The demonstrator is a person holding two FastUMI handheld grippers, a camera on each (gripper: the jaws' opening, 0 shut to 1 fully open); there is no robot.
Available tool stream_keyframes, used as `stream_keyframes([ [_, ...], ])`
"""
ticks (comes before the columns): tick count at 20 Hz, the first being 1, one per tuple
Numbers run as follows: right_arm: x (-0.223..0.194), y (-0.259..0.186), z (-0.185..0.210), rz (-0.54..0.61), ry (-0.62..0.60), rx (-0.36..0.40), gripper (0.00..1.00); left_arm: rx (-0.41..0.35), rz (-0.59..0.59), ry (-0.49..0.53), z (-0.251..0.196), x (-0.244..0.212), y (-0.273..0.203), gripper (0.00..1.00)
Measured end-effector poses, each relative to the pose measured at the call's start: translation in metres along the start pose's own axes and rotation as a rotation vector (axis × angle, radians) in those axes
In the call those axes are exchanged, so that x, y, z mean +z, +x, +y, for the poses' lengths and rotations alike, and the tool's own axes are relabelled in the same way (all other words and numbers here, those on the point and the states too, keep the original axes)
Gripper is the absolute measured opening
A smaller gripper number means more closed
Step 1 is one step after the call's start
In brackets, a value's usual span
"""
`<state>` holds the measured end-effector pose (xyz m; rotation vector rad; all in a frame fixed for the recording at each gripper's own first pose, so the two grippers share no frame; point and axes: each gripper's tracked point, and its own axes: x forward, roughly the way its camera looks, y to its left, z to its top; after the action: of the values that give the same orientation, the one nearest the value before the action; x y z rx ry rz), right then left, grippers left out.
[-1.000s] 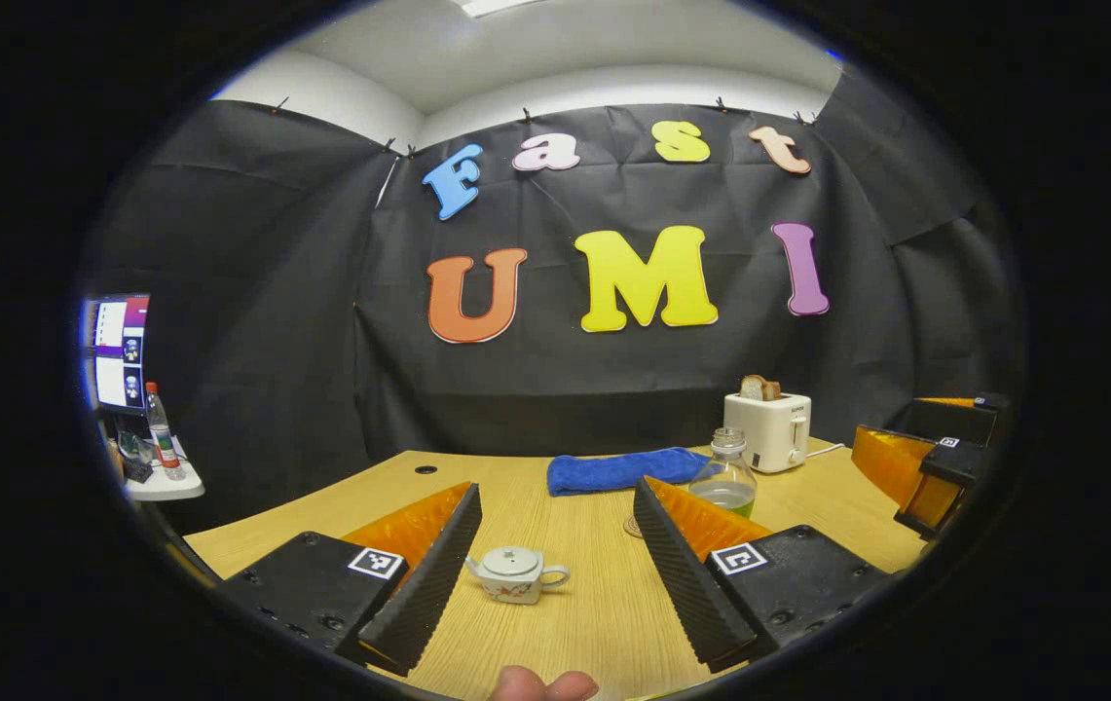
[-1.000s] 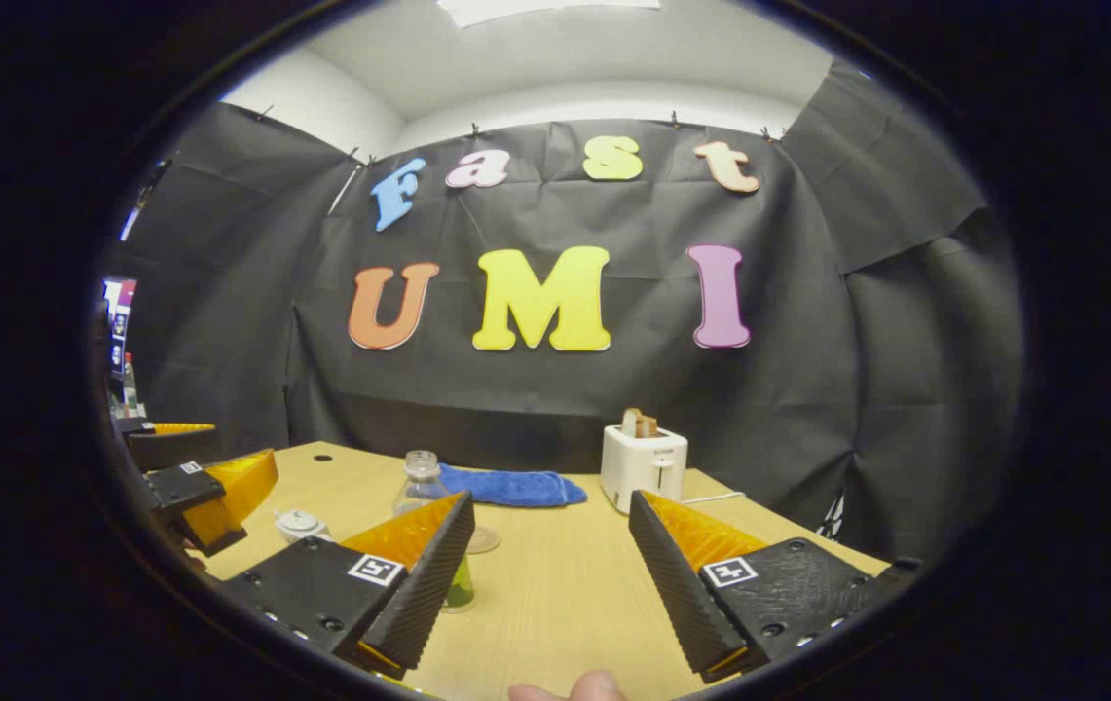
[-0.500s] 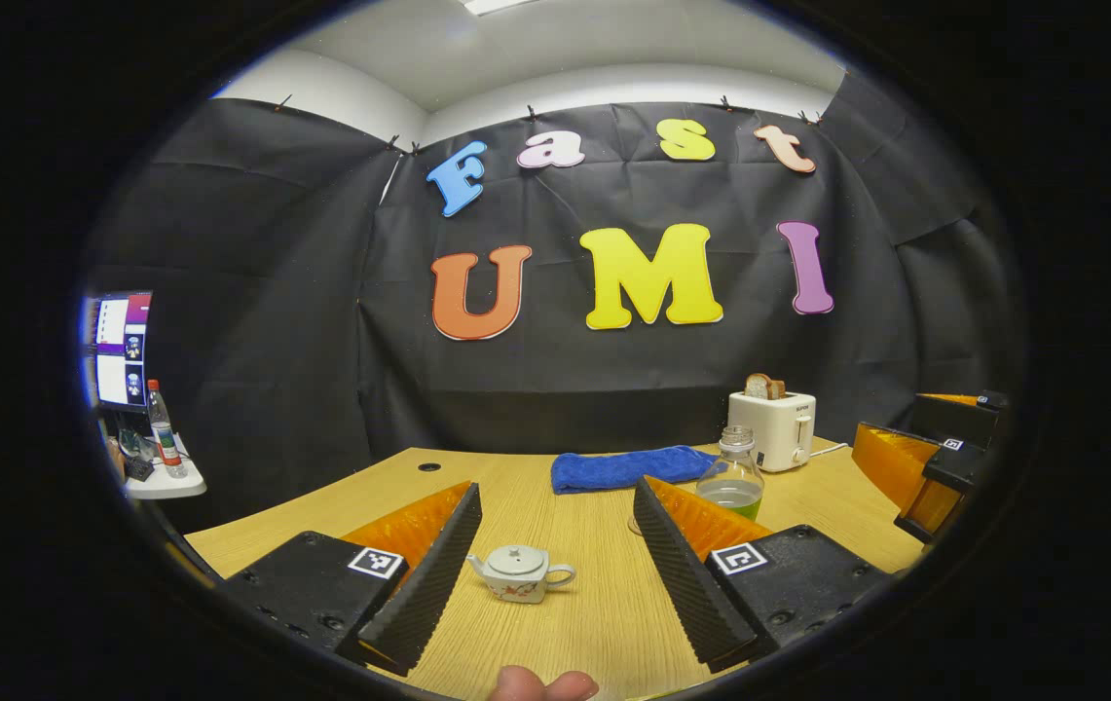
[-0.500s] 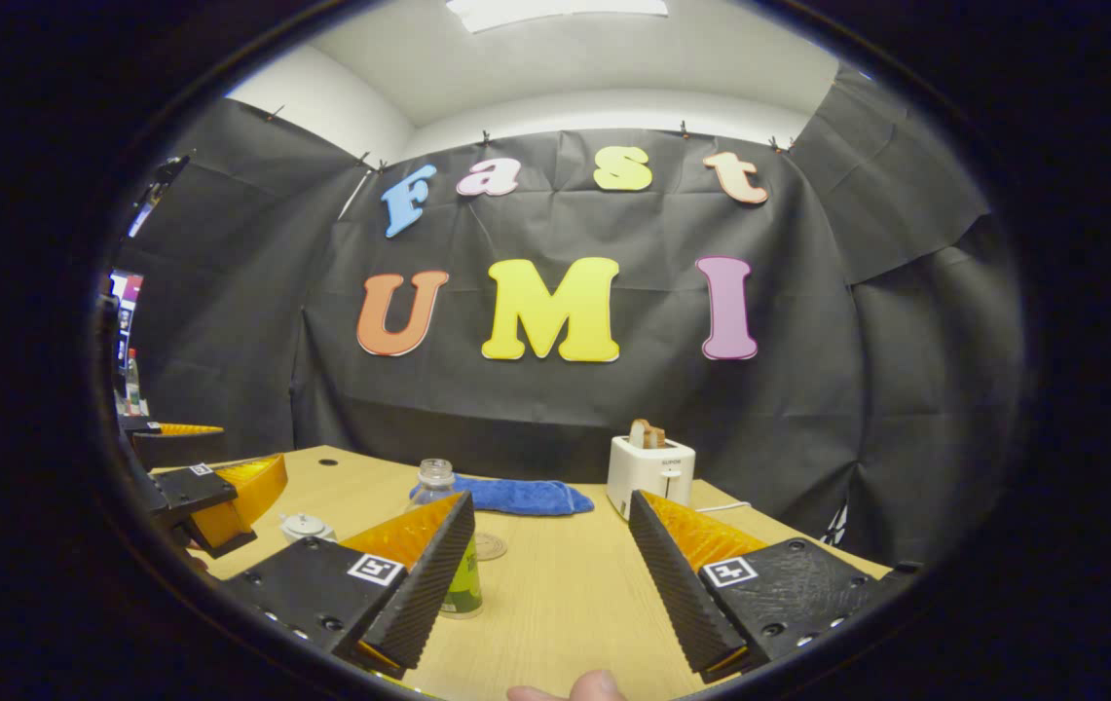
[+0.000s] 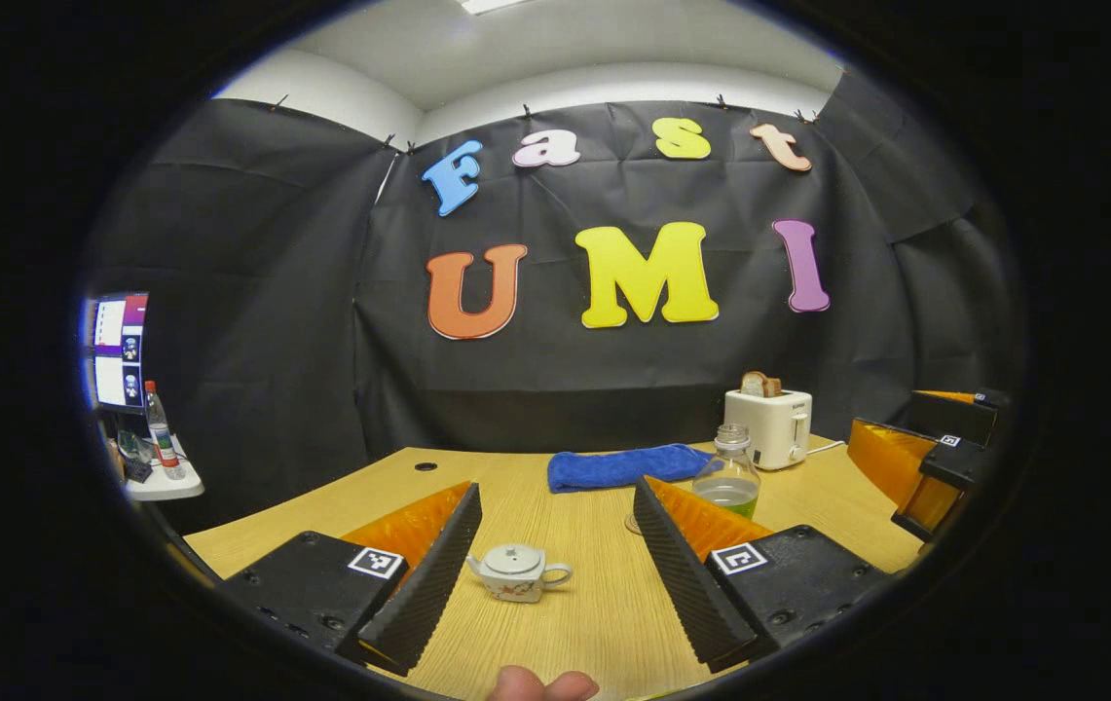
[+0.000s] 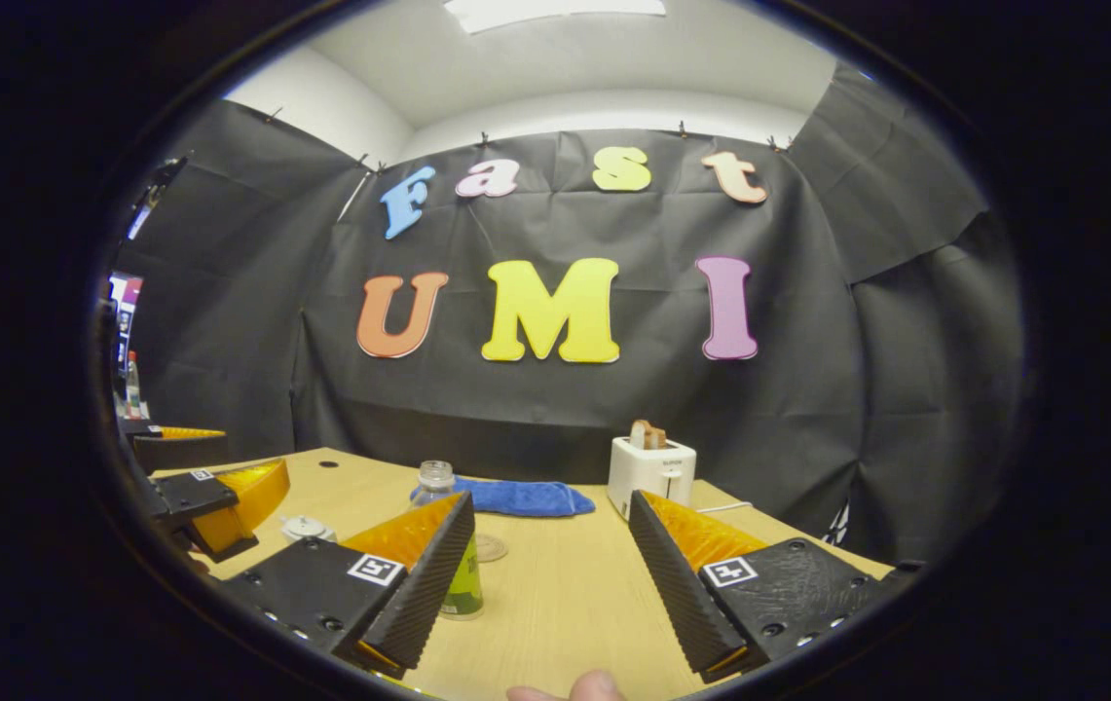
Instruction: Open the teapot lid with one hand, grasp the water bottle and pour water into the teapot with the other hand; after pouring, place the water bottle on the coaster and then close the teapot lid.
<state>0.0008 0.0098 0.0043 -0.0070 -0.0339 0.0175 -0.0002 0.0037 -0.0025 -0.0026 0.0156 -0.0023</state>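
In the left gripper view, the left gripper [image 5: 555,584] is spread wide and holds nothing; the teapot [image 5: 516,572], lid on, sits on the table [image 5: 594,623] between its fingers, nearer the 9 o'clock one, untouched. The water bottle [image 5: 728,477] stands at 2 o'clock behind the other finger. In the right gripper view, the right gripper [image 6: 550,594] gapes equally wide, empty; the water bottle [image 6: 458,584] stands partly behind its 9 o'clock finger, contact unclear, with the coaster [image 6: 490,547] just beyond. This view places the toaster [image 6: 650,471] at 12 o'clock.
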Motion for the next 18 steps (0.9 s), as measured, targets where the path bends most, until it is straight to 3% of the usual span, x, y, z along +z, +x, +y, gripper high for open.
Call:
stream_keyframes([
  [7, -0.010, 0.004, 0.003, -0.001, -0.012, 0.018, 0.95, 0.019, 0.016, 0.022, 0.004, -0.007, 0.002, 0.99],
  [11, -0.030, 0.012, 0.008, 0.041, 0.018, 0.075, 0.95, 0.014, 0.067, -0.013, 0.010, -0.029, 0.009, 0.99],
  [18, -0.059, 0.021, -0.014, 0.119, 0.027, 0.051, 0.95, 0.017, 0.188, -0.018, 0.025, -0.078, 0.035, 0.99],
])
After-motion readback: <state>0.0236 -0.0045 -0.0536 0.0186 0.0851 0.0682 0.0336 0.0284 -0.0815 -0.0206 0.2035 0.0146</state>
